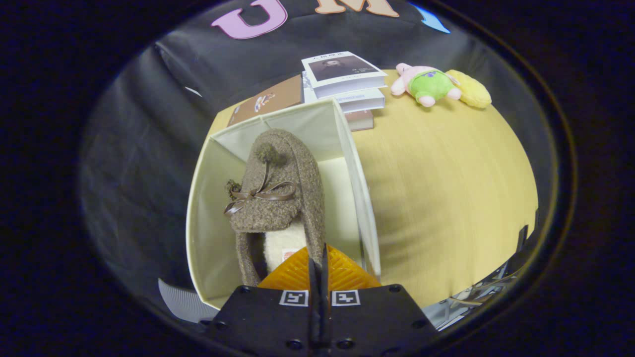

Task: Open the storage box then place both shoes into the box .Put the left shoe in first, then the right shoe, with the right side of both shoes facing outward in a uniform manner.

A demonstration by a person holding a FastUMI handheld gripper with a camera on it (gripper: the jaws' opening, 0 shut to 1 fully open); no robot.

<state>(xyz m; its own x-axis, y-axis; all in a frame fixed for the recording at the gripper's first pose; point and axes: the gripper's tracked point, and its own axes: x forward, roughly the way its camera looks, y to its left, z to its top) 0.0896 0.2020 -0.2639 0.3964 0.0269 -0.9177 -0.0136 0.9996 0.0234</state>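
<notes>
Yellow tabletop [446, 188] carries the open box [198, 208] where orange fingers [297, 272] pinch a brown shoe [283, 188].

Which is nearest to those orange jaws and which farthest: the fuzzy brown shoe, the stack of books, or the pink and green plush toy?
1. Brown shoe: pinched between the gripper jaws, inside the box.
2. Stack of books: beyond the box.
3. Plush toy: farthest, beside the books.

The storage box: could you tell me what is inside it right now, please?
One brown fuzzy shoe is inside the storage box, its heel rim pinched by the gripper. The shoe and orange fingers hide part of the box floor.
</notes>
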